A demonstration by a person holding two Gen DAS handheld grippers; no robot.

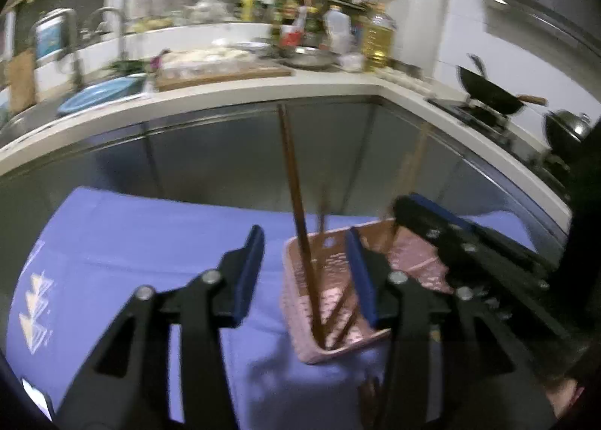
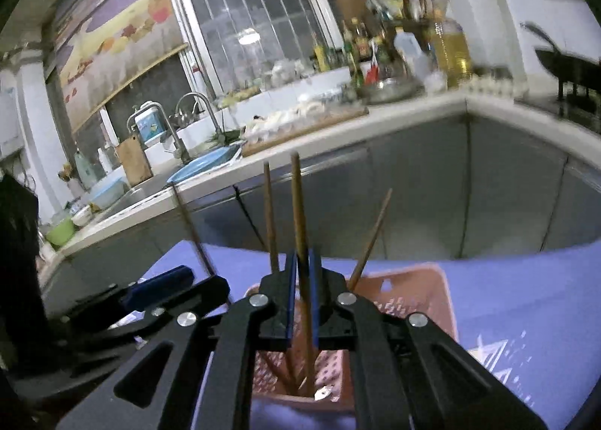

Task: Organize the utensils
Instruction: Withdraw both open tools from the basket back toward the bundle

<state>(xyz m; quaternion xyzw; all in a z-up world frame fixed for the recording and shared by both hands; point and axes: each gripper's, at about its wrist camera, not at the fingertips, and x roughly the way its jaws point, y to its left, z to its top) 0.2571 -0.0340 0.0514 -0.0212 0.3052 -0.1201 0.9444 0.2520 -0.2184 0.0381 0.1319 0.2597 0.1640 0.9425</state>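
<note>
A pink perforated utensil basket [image 1: 334, 340] stands on a blue cloth [image 1: 142, 242], with several brown chopsticks [image 1: 296, 197] leaning upright in it. My left gripper [image 1: 306, 272] is open and empty, its right finger against the basket's inside, the left finger outside over the cloth. In the right wrist view my right gripper [image 2: 303, 287] is shut on one brown chopstick [image 2: 299, 212] that stands upright in the basket [image 2: 424, 298]. Other chopsticks [image 2: 269, 219] lean beside it. The right gripper also shows in the left wrist view [image 1: 450, 231].
A white L-shaped kitchen counter [image 1: 263, 92] runs behind, with steel cabinet fronts below. It carries a sink with a blue basin [image 1: 97, 95], a cutting board [image 1: 221, 73], bottles [image 1: 375, 35] and a black wok [image 1: 492, 92].
</note>
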